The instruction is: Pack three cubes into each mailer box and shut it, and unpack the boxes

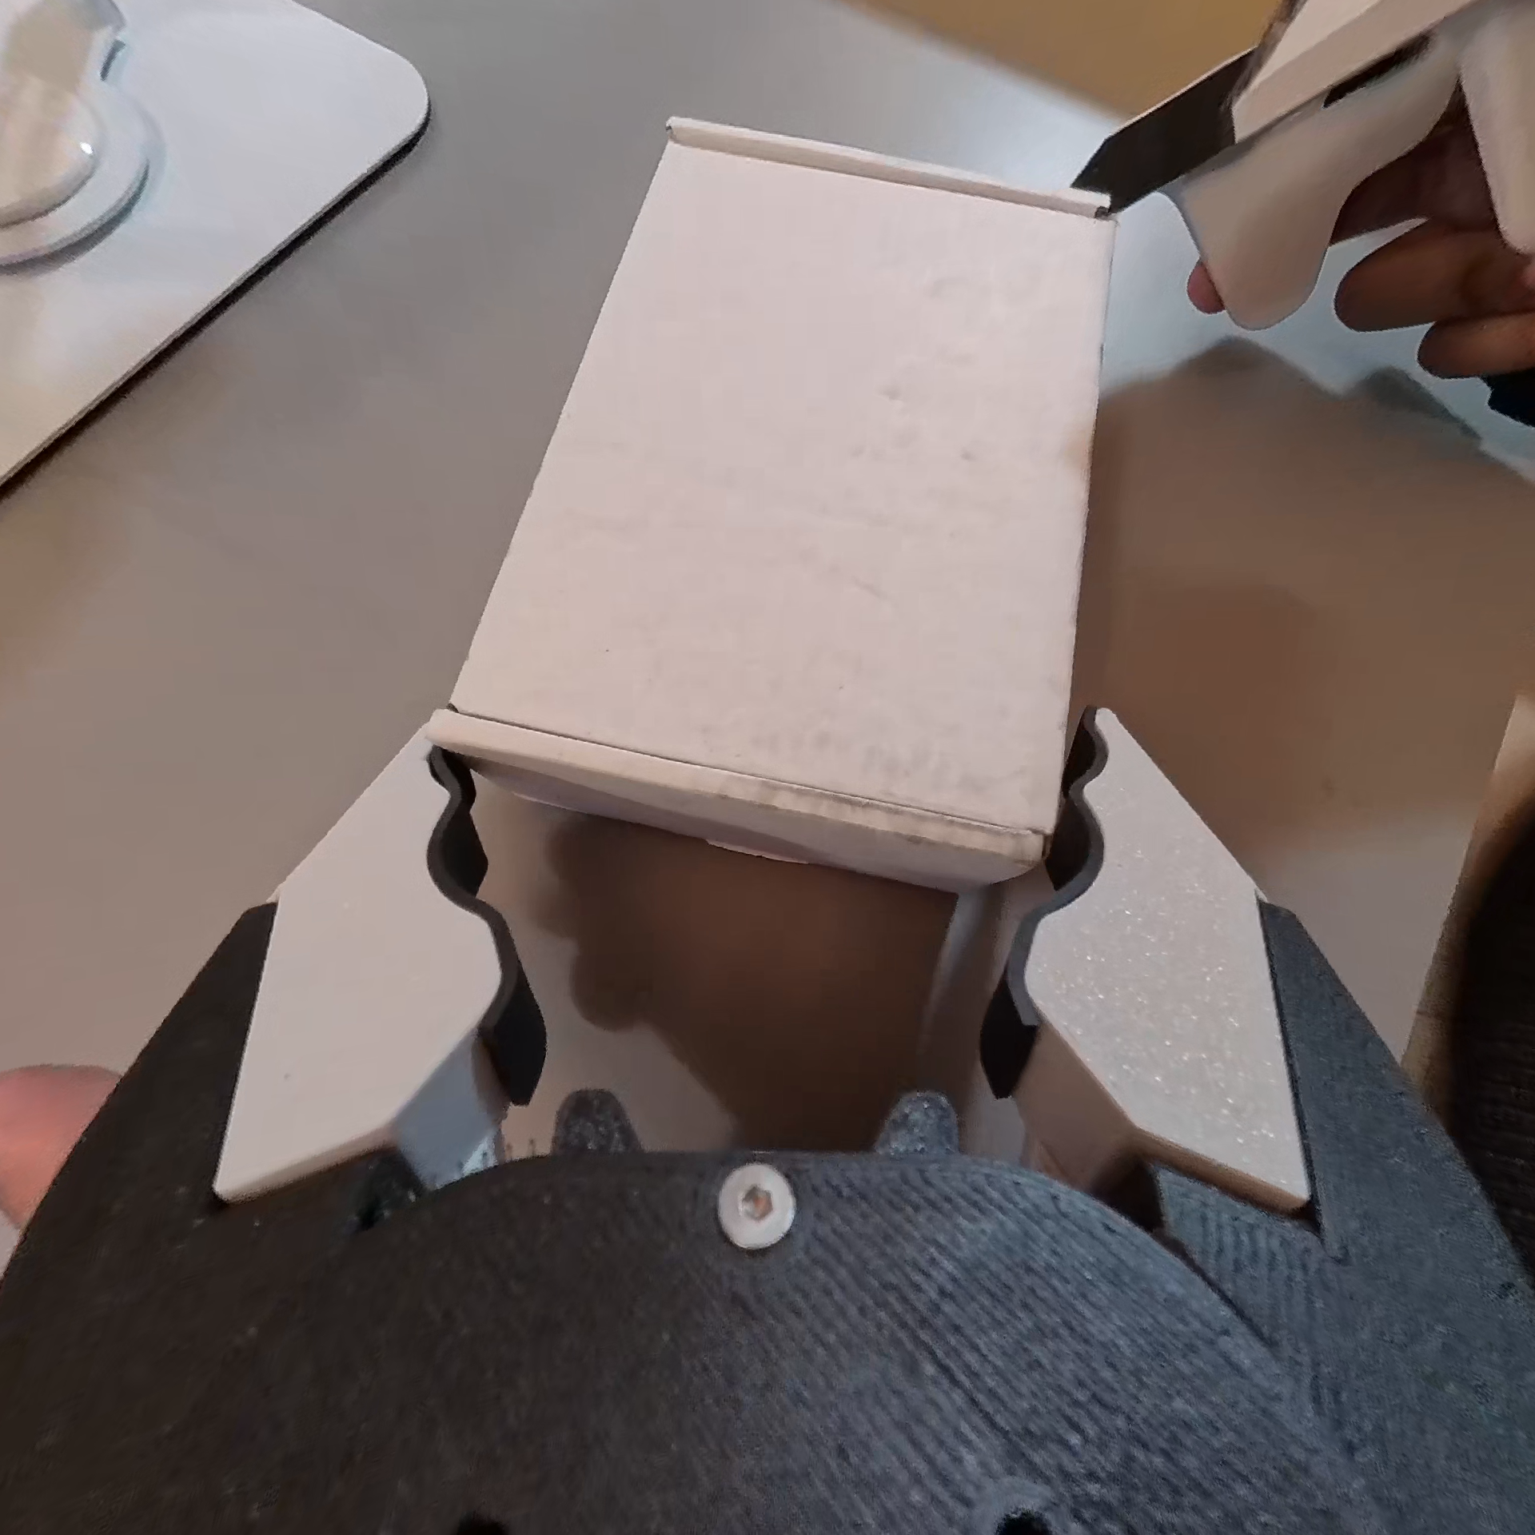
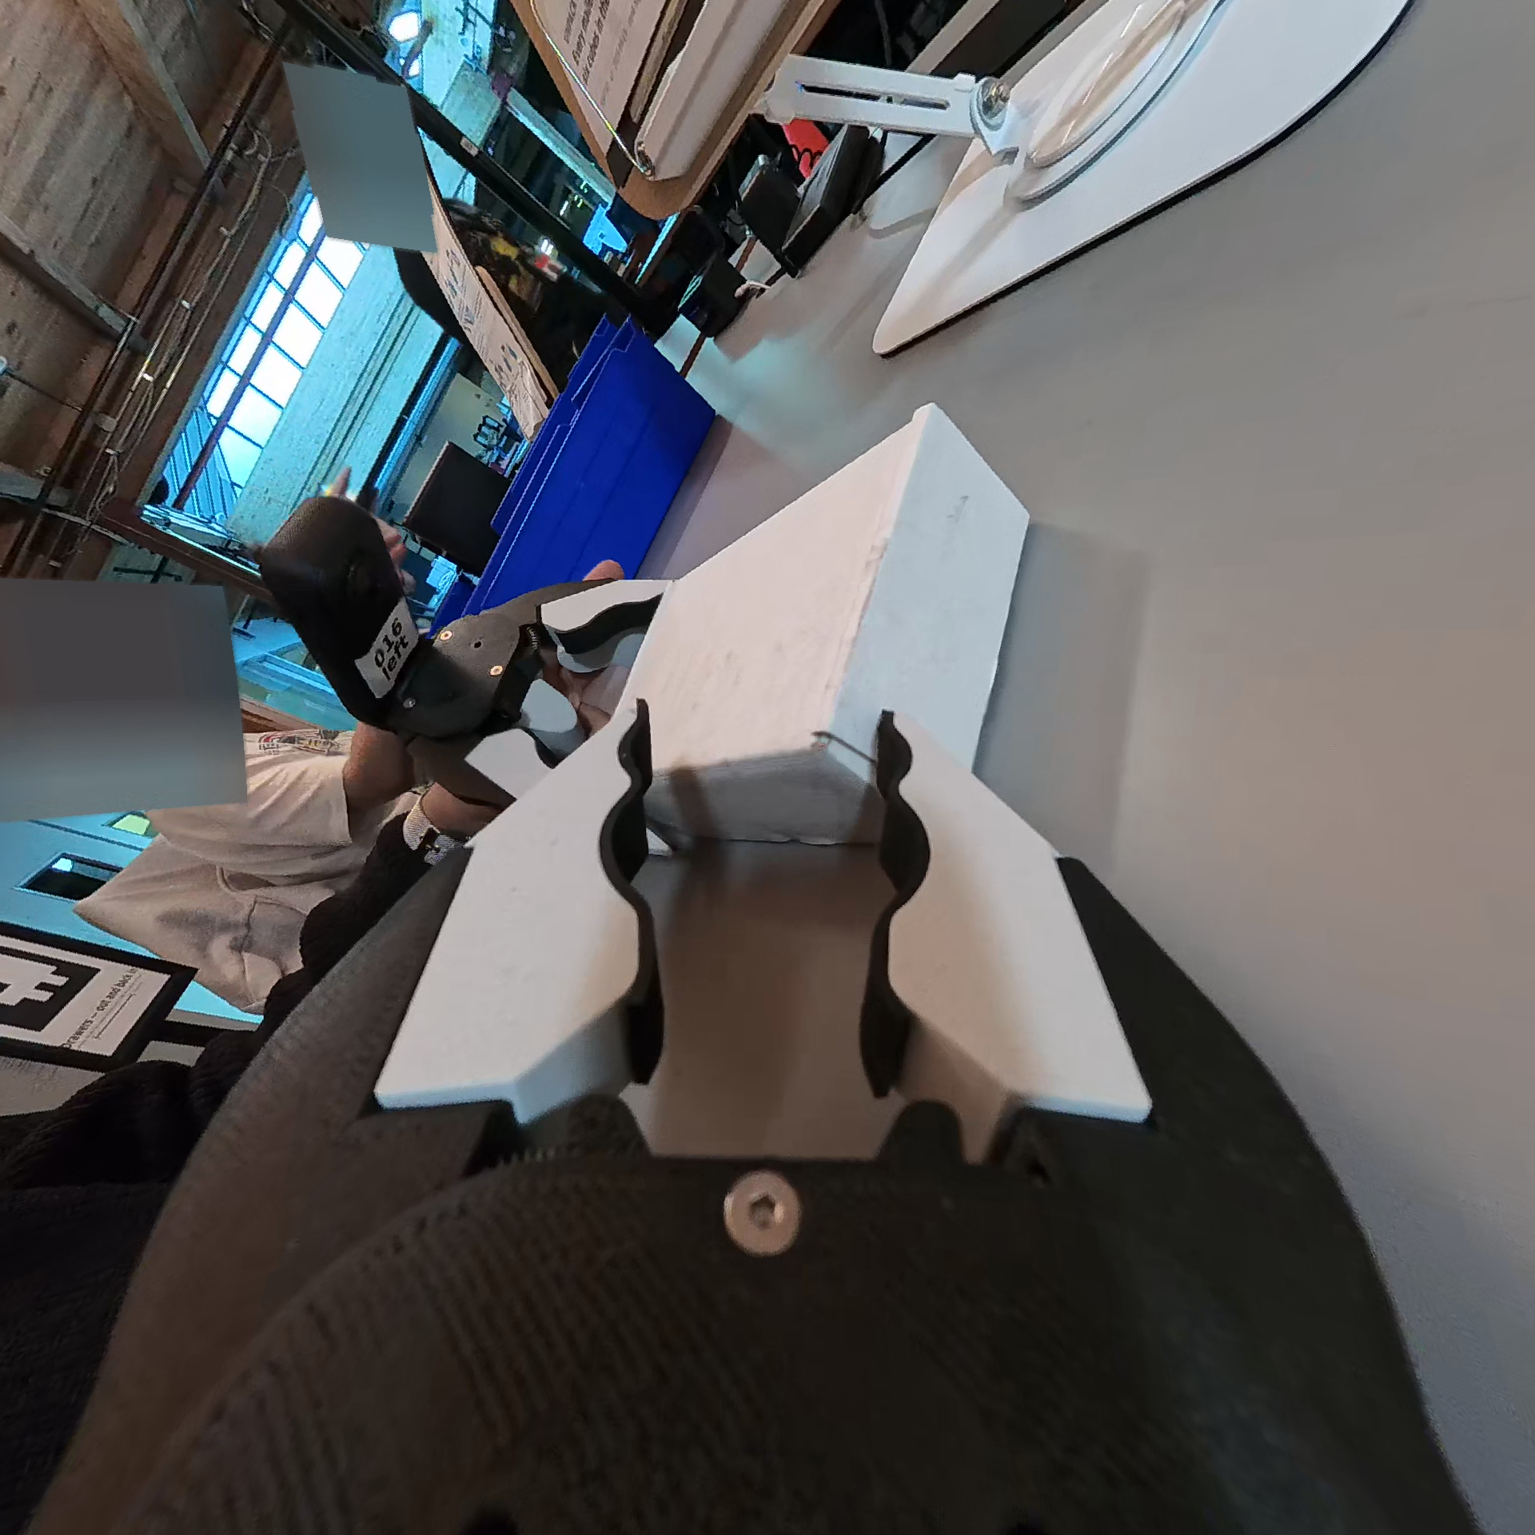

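A closed white mailer box [image 1: 789,498] lies on the grey table [image 1: 232,598]. My left gripper [image 1: 764,739] has its jaws spread wide, and its fingertips [image 1: 1090,747] press against both sides of the box's near end. My right gripper [image 1: 1163,224] is open at the box's far right corner, with one black pad touching that corner. In the right wrist view the box [image 2: 789,631] runs away from my right gripper [image 2: 764,723], whose fingers straddle its near corner, and the left gripper [image 2: 581,673] sits at its far end. No cubes are in view.
A white flat stand base with a clear disc [image 1: 166,191] lies on the table at the far left and also shows in the right wrist view [image 2: 1163,183]. Blue bins [image 2: 598,465] stand beyond the table edge. A person's hand [image 1: 1454,274] holds the right gripper.
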Motion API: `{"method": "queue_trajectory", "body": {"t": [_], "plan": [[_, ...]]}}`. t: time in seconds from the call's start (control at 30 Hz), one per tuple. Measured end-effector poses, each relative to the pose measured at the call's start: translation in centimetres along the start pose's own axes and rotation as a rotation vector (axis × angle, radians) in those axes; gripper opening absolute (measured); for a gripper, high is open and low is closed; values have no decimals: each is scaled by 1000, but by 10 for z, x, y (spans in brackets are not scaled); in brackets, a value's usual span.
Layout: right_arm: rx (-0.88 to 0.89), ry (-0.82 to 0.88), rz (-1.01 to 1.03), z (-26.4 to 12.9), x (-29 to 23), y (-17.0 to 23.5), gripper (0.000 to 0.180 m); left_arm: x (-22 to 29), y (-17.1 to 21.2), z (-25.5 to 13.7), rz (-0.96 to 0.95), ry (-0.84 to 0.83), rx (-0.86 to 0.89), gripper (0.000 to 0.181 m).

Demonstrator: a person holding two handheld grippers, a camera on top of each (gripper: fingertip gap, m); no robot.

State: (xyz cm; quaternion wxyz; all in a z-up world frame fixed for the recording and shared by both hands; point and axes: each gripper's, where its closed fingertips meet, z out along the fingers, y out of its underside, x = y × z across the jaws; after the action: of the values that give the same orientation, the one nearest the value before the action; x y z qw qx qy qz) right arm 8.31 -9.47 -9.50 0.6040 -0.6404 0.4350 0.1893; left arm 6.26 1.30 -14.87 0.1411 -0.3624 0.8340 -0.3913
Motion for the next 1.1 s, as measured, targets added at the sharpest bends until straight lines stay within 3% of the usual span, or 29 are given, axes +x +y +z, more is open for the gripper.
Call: {"method": "queue_trajectory", "body": {"t": [0.03, 0.37, 0.63, 0.83, 1.1], "plan": [[6, 2, -2, -1, 0, -1, 53, 0, -2, -1, -27, 6, -2, 138], [110, -30, 92, -8, -2, -14, 51, -7, -29, -13, -503, 183, 171, 139], [140, -211, 438, 12, -28, 16, 49, -9, -32, -10, -566, 141, 165, 138], [165, -214, 414, 15, -25, 11, 46, 0, -37, -11, -639, 226, 186, 137], [208, -292, 452, 10, -31, 2, 45, 6, -36, -5, -572, 182, 144, 137]]}}
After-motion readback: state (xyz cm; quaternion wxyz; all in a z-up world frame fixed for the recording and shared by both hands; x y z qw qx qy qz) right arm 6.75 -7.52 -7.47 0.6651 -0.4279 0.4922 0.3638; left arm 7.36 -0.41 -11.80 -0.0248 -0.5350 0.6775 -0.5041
